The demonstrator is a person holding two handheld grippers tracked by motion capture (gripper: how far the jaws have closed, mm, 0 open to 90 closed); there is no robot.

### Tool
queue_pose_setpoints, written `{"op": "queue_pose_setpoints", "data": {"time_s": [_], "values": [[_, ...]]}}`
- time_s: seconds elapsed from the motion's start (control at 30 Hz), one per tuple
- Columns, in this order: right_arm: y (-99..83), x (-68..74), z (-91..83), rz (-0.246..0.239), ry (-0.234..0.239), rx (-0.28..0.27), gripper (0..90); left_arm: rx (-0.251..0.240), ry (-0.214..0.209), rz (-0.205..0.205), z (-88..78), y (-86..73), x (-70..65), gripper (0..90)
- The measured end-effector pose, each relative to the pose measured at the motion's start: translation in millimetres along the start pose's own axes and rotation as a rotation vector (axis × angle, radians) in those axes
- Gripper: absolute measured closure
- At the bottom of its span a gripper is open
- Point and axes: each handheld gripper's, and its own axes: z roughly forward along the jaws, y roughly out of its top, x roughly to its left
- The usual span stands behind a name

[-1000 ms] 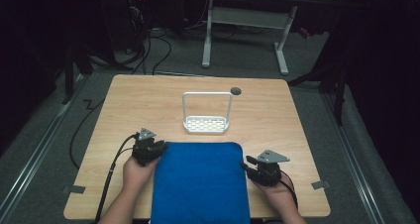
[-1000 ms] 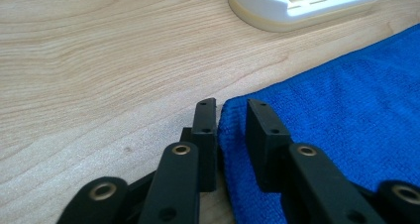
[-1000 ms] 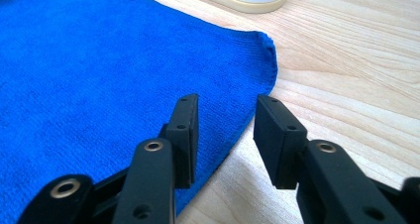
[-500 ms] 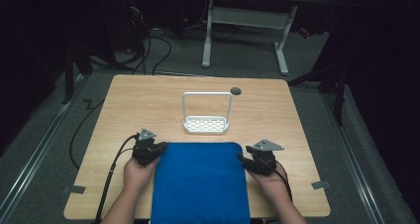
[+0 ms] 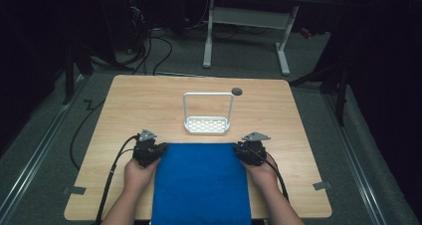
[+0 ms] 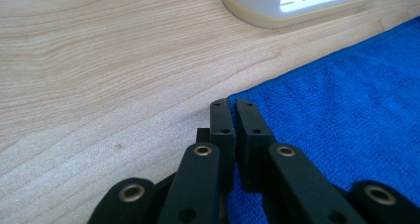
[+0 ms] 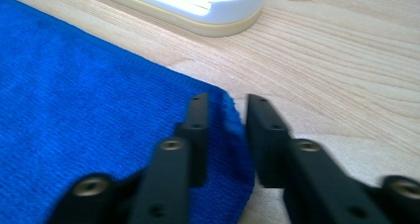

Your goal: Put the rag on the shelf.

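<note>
Towel [image 5: 201, 182]: blue, flat, just before white rack [image 5: 208, 125].
Left gripper [image 6: 233, 105]: clamped on towel's far-left corner.
Right gripper [image 7: 227, 107]: jaws just closing astride far-right corner, gap remaining.

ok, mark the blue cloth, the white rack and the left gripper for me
blue cloth [image 5: 201, 185], high view, middle of the fabric
white rack [image 5: 207, 125], high view, slotted base
left gripper [image 6: 232, 105], left gripper view, between the fingertips at the cloth corner

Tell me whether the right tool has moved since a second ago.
Yes. The right tool moved up-left to the blue towel's far corner, nearer the white rack.
</note>
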Motion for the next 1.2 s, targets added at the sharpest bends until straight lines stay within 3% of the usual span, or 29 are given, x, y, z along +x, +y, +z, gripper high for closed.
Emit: {"op": "queue_pose_setpoints", "data": {"time_s": [0.07, 0.17, 0.3, 0.33, 0.47, 0.7, 0.9, 1.2], "values": [[-1.3, 3.8, -0.8, -0.032, -0.002, -0.009, 87.8, -0.006, -0.005, 0.002, -0.4, -0.3, -0.9, 87.3], [-1.1, 5.8, -2.6, -0.053, 0.006, -0.016, 88.0, -0.018, -0.007, 0.018, -2.3, -1.6, -2.5, 87.4], [-0.8, 7.2, -9.8, -0.043, 0.021, -0.054, 88.1, -0.041, -0.006, 0.032, -5.2, -3.1, -4.1, 87.4], [-0.8, 8.0, -13.2, -0.040, 0.027, -0.069, 88.1, -0.056, 0.017, 0.053, -6.4, -3.9, -6.6, 87.4], [-1.1, 9.3, -18.1, -0.042, 0.022, -0.089, 88.1, -0.048, 0.031, 0.068, -6.6, -3.7, -8.5, 87.5], [0.1, 13.3, -25.5, -0.049, 0.023, -0.120, 88.2, -0.084, -0.013, 0.032, -16.4, -4.5, -12.1, 87.5], [1.8, 19.4, -35.9, -0.068, 0.036, -0.167, 88.3, -0.132, -0.021, 0.034, -28.7, -1.7, -19.6, 87.5], [5.7, 20.1, -46.9, -0.040, 0.049, -0.237, 88.3, -0.193, -0.024, 0.045, -42.4, 4.3, -26.8, 87.5]]}}
